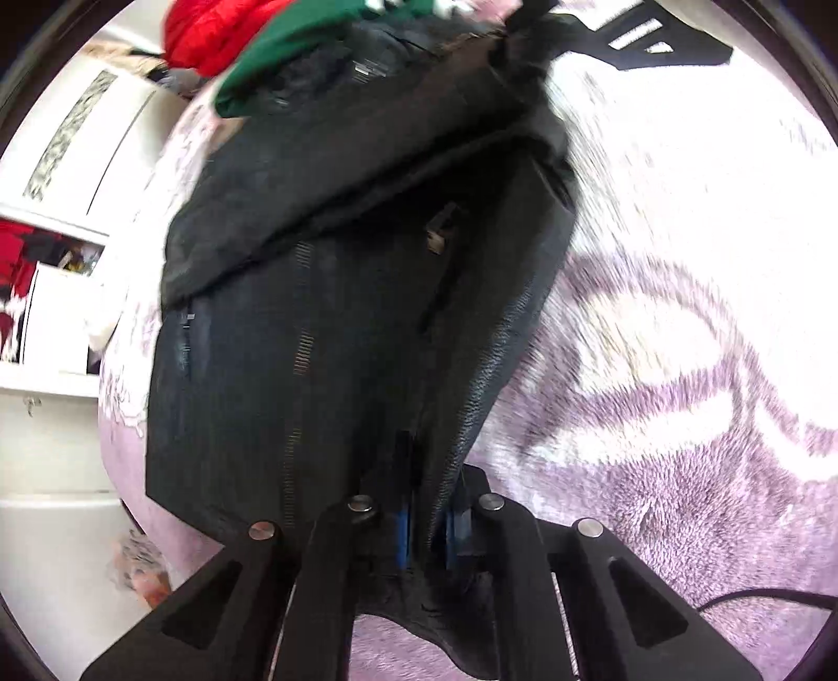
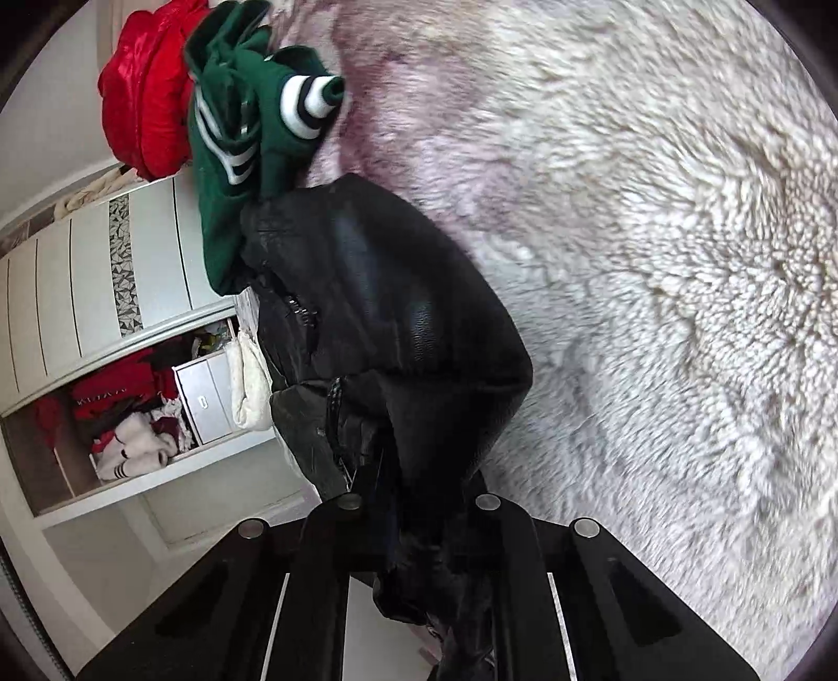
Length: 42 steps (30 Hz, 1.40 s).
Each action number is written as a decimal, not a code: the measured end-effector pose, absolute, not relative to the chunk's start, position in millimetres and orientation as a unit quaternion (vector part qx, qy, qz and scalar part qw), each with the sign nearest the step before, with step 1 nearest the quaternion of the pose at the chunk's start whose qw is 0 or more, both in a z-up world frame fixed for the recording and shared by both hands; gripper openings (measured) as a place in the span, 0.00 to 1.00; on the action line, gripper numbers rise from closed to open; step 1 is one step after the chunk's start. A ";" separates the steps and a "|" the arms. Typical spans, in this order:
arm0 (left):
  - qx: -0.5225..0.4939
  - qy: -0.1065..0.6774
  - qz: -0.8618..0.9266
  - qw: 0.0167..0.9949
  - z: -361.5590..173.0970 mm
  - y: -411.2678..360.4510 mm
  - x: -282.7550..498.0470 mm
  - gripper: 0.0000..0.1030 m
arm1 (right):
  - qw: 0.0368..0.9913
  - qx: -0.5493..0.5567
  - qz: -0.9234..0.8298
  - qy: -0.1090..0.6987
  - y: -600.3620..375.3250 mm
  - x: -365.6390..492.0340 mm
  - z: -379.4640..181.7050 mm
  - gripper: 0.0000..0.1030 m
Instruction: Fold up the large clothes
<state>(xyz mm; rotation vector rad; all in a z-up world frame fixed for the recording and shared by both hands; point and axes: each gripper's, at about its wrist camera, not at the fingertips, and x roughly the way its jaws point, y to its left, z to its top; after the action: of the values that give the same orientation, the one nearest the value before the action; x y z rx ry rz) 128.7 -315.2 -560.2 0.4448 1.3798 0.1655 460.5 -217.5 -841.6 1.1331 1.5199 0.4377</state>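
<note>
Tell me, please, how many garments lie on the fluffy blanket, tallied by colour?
Black: 1, the black jacket, clamped by the left gripper and the right gripper
Green: 1, the green striped top
Red: 1, the red puffy jacket
Total: 3

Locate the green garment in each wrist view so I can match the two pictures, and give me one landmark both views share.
Left wrist: the green garment sits at the top edge, left of centre, just above the black jacket.
Right wrist: the green garment lies upper left, showing white stripes, above the black jacket.
Shared landmark: the red garment lies directly left of the green one in both views.
</note>
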 end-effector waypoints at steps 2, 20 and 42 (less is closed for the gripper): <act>0.175 0.625 0.077 0.757 -541.9 -300.5 129.2 0.06 | 0.578 0.460 0.192 0.646 -203.4 467.1 -812.9 0.10; -0.104 0.621 0.077 0.773 -486.4 -27.5 148.2 0.06 | 0.633 0.211 0.190 0.720 137.2 564.5 -678.8 0.09; -0.354 0.668 -0.020 0.654 -573.4 181.8 114.9 0.30 | 0.604 0.209 0.170 0.750 138.5 509.4 -722.7 0.65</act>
<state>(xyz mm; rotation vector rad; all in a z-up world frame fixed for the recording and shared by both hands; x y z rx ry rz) 114.9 181.8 -573.4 -0.8038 1.5159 -0.0464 509.4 138.5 -722.7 0.4846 1.7359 0.3938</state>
